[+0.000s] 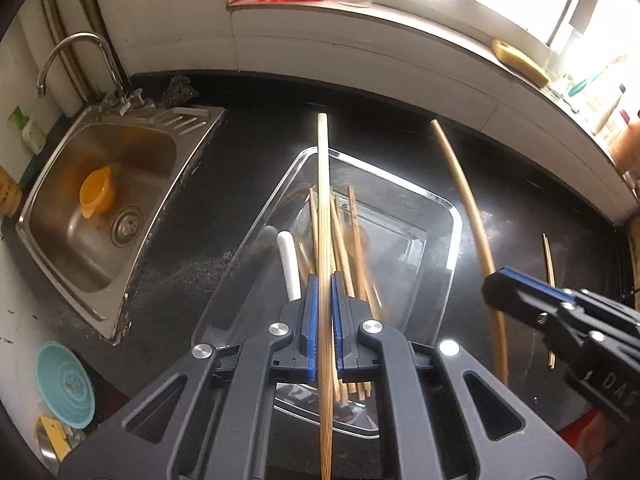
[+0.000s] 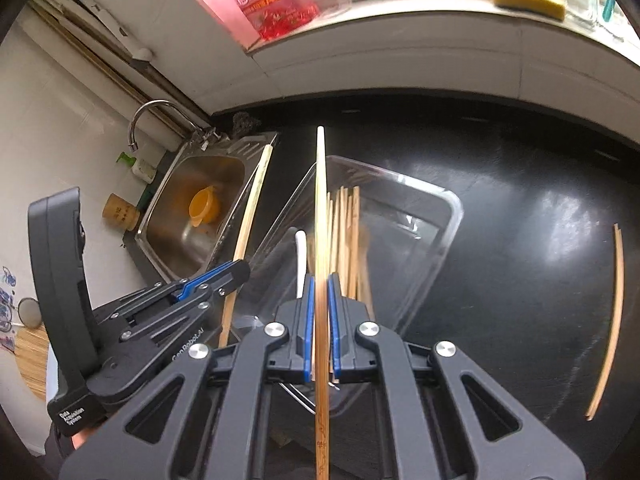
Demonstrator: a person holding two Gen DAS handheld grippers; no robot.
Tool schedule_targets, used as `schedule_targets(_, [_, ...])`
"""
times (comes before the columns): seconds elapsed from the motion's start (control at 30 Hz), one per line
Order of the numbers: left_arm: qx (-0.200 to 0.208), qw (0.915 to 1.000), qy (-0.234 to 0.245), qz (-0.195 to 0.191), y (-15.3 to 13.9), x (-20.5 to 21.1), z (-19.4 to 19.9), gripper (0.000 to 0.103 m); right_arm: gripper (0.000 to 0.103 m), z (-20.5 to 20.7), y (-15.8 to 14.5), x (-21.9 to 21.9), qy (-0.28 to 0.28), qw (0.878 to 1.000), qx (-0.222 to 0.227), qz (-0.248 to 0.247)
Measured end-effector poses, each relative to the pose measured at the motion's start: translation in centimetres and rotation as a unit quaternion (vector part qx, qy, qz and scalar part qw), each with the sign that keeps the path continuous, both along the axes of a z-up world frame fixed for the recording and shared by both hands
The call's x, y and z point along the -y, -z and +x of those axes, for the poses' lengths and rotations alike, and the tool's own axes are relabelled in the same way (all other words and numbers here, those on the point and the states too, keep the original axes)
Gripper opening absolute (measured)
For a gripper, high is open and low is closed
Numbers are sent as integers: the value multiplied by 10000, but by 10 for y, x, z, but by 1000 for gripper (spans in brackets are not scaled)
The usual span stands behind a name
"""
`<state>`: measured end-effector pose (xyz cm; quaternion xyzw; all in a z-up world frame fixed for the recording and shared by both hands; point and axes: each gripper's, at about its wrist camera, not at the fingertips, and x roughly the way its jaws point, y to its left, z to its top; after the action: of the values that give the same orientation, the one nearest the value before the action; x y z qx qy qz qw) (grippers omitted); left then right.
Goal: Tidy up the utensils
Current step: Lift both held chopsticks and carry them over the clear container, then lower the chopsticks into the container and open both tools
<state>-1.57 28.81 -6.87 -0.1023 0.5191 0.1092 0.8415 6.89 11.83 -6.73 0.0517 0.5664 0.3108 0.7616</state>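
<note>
Both sets of jaws are clamped on one chopstick apiece: the left gripper (image 1: 325,316) holds a bamboo chopstick (image 1: 323,200), the right gripper (image 2: 321,320) another chopstick (image 2: 320,208). Each points forward along its gripper's fingers, over the clear tray (image 1: 456,220), which already holds a bundle of chopsticks (image 1: 352,240) and a white utensil (image 1: 289,260). Seemingly well along; one loose pair (image 2: 614,320) lies on the black counter (image 2: 520,240).

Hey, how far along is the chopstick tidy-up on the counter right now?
Done: several chopsticks and a white utensil already lie in the clear tray. In hand: the left gripper and right gripper are each shut on one chopstick, both over the tray. Left: a loose pair of chopsticks lies on the dark counter right of the tray.
</note>
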Motion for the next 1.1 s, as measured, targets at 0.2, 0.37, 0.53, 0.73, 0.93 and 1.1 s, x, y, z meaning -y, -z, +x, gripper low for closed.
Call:
schedule_targets(0.2, [-77,9999,81,-56,11,-7,7,6,8,3,6,-10,53,9999,-27,-82])
schedule_targets(0.37, [-94,9998,119,-96,17,-11,10,6,8,4,9,-12,112,9998,-57,-130])
schedule_targets(0.53, [-126,9998,147,-105,21,-15,13,6,8,6,14,-17,126,9997,-101,-170])
schedule_targets(0.73, [-166,9997,126,-116,28,-20,17,6,8,10,17,-22,176,9996,-128,-202])
schedule_targets(0.93, [-288,9994,133,-126,41,-24,21,6,8,13,26,-23,203,9992,-207,-271])
schedule_targets(1.1, [-330,9992,181,-167,48,-24,23,6,8,14,31,-27,178,9990,-229,-335])
